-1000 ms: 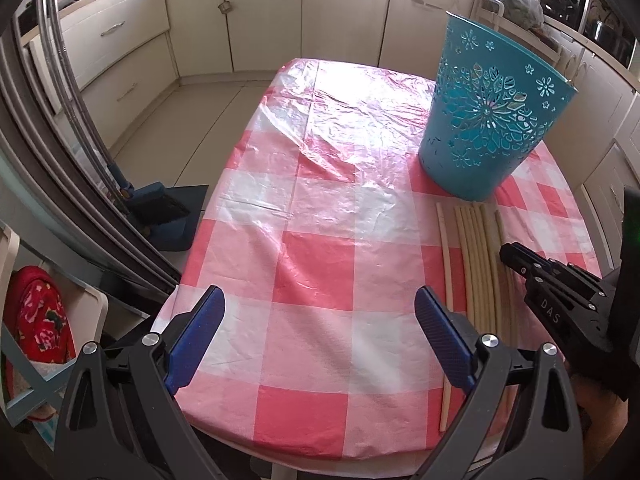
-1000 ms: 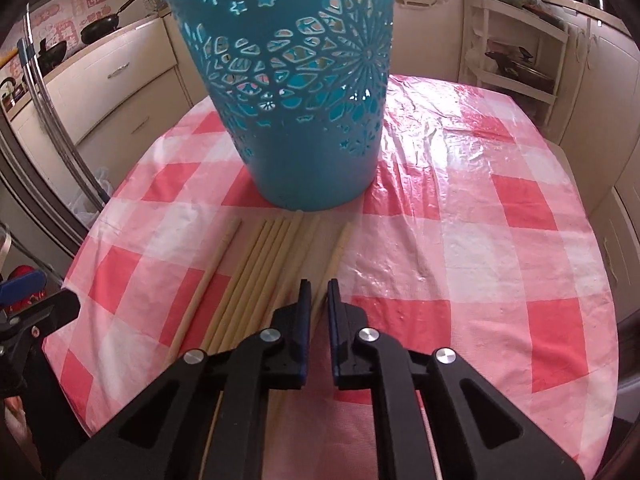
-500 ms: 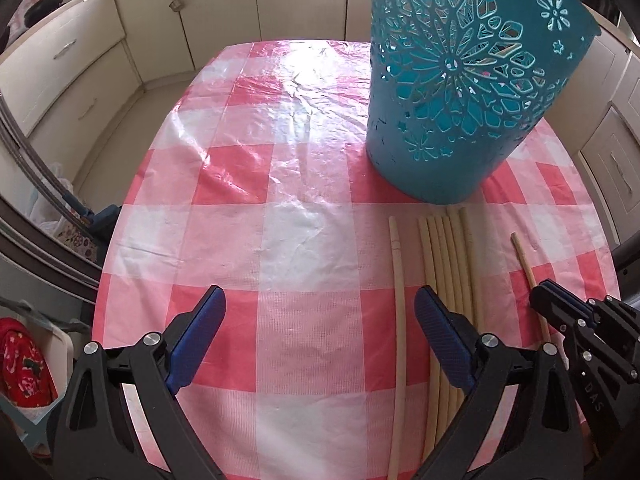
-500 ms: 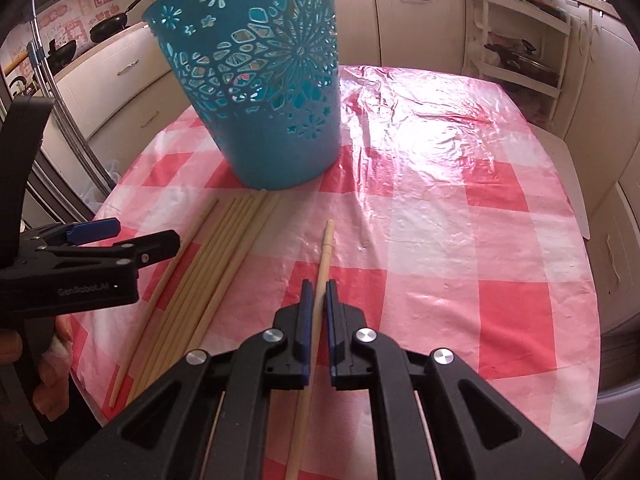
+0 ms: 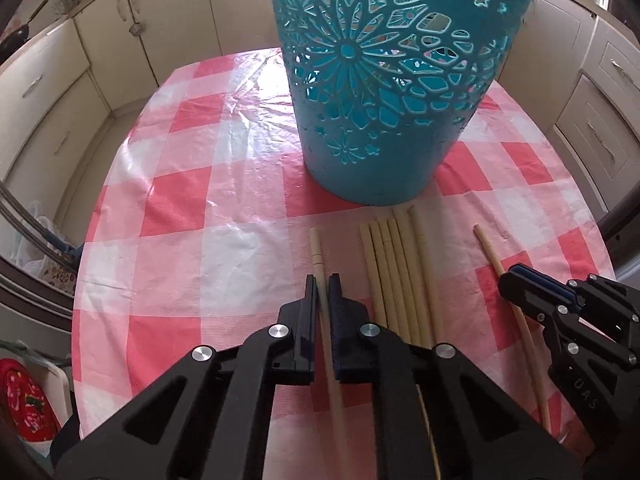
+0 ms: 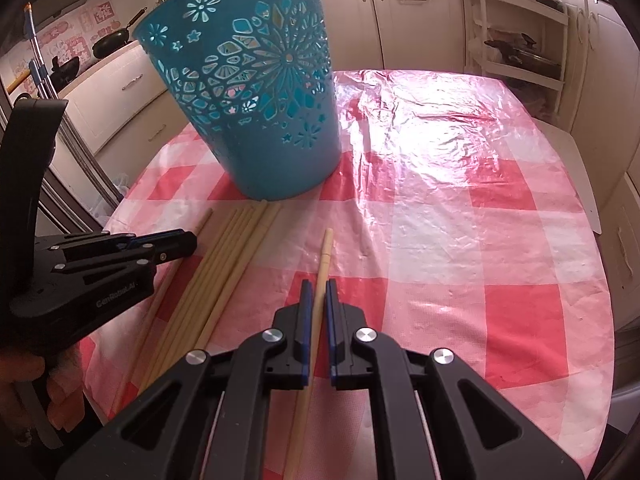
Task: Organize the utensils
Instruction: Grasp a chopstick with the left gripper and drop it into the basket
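Observation:
A teal cut-out basket (image 5: 392, 80) (image 6: 256, 100) stands on the pink checked tablecloth (image 5: 180, 200). In front of it lies a bundle of several pale chopsticks (image 5: 400, 264) (image 6: 236, 248). My left gripper (image 5: 323, 280) (image 6: 188, 240) has its jaws closing, pads against a single chopstick (image 5: 317, 248) left of the bundle. My right gripper (image 6: 316, 284) (image 5: 510, 276) is shut on another single chopstick (image 6: 326, 248) (image 5: 490, 250) to the right of the bundle. Both chopsticks point toward the basket and look to lie low over the cloth.
Cream kitchen cabinets ring the table. A white shelf rack (image 6: 520, 40) stands at the back right. A red patterned bag (image 5: 24, 400) sits off the table's left edge. A hand (image 6: 60, 392) grips the left tool. The cloth right of the basket is bare.
My left gripper moved right to the lone chopstick and went from wide open to closed on it. My right gripper carried its chopstick right, away from the bundle.

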Available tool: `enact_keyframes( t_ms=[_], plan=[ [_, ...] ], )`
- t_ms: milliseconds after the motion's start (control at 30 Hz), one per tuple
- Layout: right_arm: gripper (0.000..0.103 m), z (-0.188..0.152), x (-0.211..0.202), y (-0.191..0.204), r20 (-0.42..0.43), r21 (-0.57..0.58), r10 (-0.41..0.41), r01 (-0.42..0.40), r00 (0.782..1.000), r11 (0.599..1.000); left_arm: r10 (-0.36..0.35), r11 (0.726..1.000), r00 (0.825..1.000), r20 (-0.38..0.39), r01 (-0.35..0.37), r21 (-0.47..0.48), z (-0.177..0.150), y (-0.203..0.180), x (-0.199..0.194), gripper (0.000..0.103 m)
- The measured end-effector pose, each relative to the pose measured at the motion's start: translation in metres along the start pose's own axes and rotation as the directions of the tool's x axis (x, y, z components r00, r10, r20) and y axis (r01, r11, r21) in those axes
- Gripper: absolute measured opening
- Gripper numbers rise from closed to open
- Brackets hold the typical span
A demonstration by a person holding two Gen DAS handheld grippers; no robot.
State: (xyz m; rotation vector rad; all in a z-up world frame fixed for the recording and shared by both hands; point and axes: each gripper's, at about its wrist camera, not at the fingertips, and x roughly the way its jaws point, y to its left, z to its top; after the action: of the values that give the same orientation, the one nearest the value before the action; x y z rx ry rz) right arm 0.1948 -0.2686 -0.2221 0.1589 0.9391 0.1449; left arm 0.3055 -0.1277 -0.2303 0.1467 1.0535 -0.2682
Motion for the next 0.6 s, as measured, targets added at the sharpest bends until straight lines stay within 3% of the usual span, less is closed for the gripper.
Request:
enact_keyframes(
  t_ms=[167,333,467,600],
  plan=[
    [0.007,-0.002,0.000,0.000,0.011,-0.001,0.002,-0.002,1.000,1.000,-0.077,0.995,0.996,-0.049,0.074,-0.064,-0.004,0.019,-0.006,0.005],
    [0.007,-0.002,0.000,-0.002,0.014,0.013,0.012,-0.012,1.000,1.000,-0.150,0.978,0.989,-0.009,0.148,-0.147,0.000,0.052,-0.041,0.005],
    [0.007,-0.002,0.000,-0.001,0.017,0.012,0.007,-0.008,1.000,1.000,-0.188,0.965,0.976,0.107,0.204,-0.166,0.017,0.068,-0.096,0.005],
    [0.007,-0.002,0.000,-0.001,0.019,0.013,0.004,-0.005,1.000,1.000,-0.210,0.960,0.935,0.286,0.253,-0.121,0.053,0.067,-0.158,0.005]
  ],
)
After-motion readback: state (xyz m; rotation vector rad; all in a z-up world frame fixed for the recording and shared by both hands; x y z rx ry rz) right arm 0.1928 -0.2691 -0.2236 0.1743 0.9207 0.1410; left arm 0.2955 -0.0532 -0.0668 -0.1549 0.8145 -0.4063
